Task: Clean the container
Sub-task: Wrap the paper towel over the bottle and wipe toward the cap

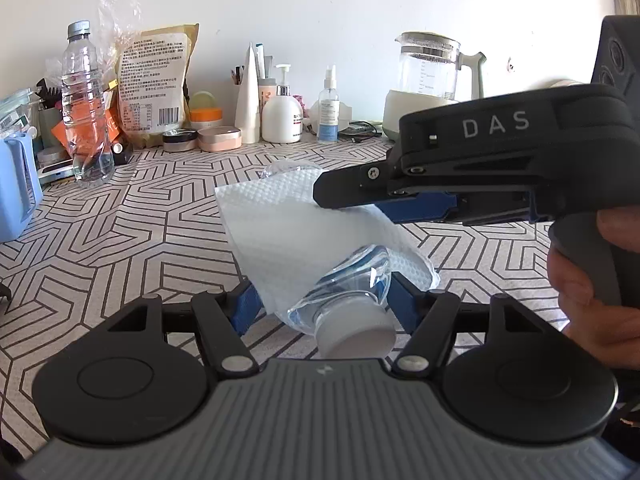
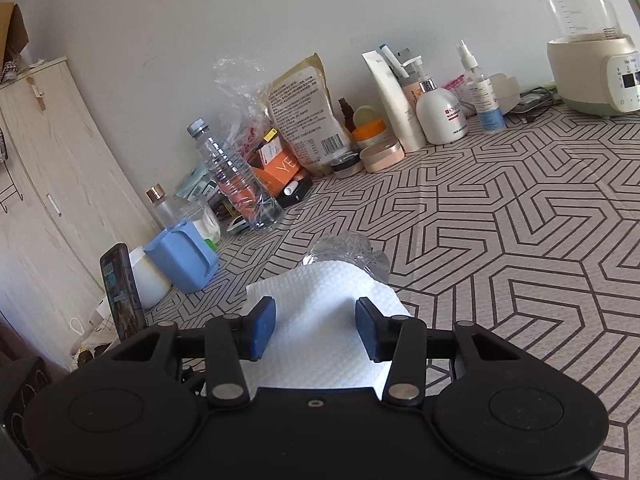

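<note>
**Bottle wipe-down, paper towel draped over it**

So here's the scene. In the left wrist view the left gripper (image 1: 324, 300) is clamped on a clear plastic bottle (image 1: 352, 280) near its neck end, blue pads pressed in on both sides, white cap (image 1: 354, 334) pointing back at the camera, low centre of frame. The bottle lies at a slant, running away toward the middle of the picture, and its far end pokes out past the towel.

A white paper towel (image 1: 288, 216) is draped over most of the bottle's body, covering the middle part.

The right gripper (image 1: 348, 200) comes in from the right edge of that view, tipped on its side, with a hand (image 1: 592, 280) on its handle at the lower right. From the right wrist view its jaws stand partly open, straddling the towel-covered bottle (image 2: 348, 252); the blue pads (image 2: 262, 328) sit at either side of the paper towel (image 2: 316, 328), and I honestly can't tell whether they touch the paper or just sit beside it. They don't look squeezed in.

All of this is over a table with a geometric line-pattern cloth (image 1: 120, 216). Along the back wall in the left wrist view: another upright water bottle (image 1: 82, 104) at upper left, a pump bottle (image 1: 282, 116) in the centre, a glass kettle (image 1: 430, 76) at upper right.
</note>
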`<state>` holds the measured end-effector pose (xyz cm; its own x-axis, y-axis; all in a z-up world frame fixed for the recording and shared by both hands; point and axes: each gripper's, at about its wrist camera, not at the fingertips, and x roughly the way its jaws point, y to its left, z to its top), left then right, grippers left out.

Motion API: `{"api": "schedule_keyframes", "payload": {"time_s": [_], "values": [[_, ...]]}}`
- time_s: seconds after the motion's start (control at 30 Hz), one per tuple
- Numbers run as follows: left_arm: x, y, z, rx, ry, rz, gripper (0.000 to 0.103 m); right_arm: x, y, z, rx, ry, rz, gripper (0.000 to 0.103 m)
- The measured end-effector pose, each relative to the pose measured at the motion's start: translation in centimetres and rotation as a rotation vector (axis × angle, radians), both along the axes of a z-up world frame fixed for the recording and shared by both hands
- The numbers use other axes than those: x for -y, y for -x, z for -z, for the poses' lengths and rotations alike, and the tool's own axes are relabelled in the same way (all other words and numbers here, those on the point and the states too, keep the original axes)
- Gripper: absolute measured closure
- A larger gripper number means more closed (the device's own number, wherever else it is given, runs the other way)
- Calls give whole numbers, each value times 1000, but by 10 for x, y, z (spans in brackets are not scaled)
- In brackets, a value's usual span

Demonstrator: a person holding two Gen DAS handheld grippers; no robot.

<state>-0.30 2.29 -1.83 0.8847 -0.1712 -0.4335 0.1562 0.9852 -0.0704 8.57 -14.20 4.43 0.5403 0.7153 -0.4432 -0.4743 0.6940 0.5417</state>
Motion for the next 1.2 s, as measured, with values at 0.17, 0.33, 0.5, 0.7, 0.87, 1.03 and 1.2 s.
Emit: {"api": "schedule_keyframes", "payload": {"time_s": [0.17, 0.33, 0.5, 0.7, 0.87, 1.03, 1.2], "values": [[-11, 3, -5, 9, 112, 69, 38, 2, -2, 1, -12, -9, -5, 54], [8, 8, -4, 53, 5, 77, 38, 1, 1, -1, 8, 23, 7, 52], [10, 7, -6, 48, -13, 75, 37, 7, 0, 2, 11, 3, 2, 53], [8, 6, -5, 30, 10, 79, 37, 11, 0, 2, -3, -15, 8, 55], [7, 6, -5, 20, 18, 70, 35, 13, 0, 4, -8, -30, 14, 55], [8, 8, -5, 30, -3, 64, 35, 13, 3, 1, -10, -29, 28, 60], [5, 10, -7, 34, 8, 52, 35, 15, 5, 2, -9, -47, 27, 71]]}}
